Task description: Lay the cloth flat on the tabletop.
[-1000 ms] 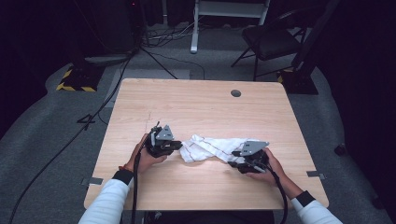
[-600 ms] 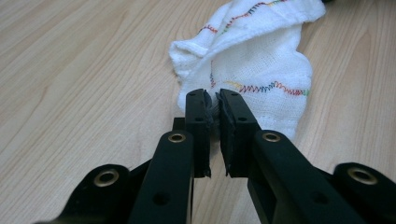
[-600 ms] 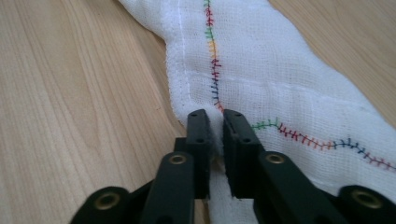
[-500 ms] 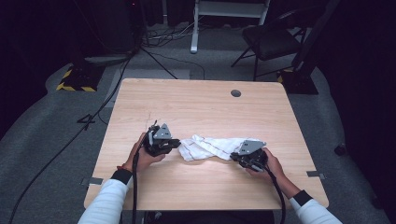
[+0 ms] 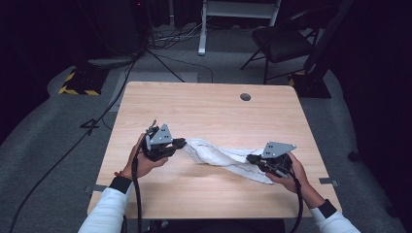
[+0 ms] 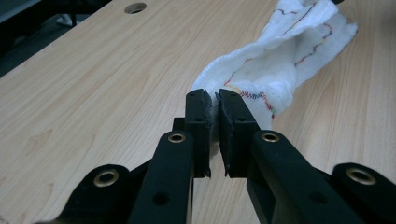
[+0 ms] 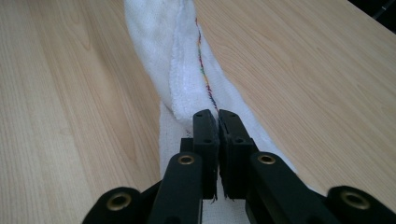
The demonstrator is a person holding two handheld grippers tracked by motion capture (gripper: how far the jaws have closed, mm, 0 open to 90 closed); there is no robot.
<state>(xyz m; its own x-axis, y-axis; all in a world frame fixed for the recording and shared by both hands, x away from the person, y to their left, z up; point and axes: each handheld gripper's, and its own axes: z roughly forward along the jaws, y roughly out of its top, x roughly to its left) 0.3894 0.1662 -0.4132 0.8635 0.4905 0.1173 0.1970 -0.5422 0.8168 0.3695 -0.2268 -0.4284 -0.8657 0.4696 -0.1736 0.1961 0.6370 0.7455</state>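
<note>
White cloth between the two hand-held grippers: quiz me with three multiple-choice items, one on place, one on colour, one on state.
1. Where does the white cloth lie?
A. Near the table's front edge, between both hands
B. Beside the round hole at the far edge
C. On the floor

2. What colour is the cloth's stitching?
A. Plain black
B. Multicoloured
C. Gold

3. How does the right hand-held gripper stand?
A. Wide open above the cloth
B. Shut on bare wood
C. Shut on the cloth

Answers:
1 A: the high view shows it stretched from the left hand-held gripper to the right one.
2 B: rainbow thread runs along its hem in both gripper views.
3 C: its jaws, having just closed, pinch the cloth's end.
</note>
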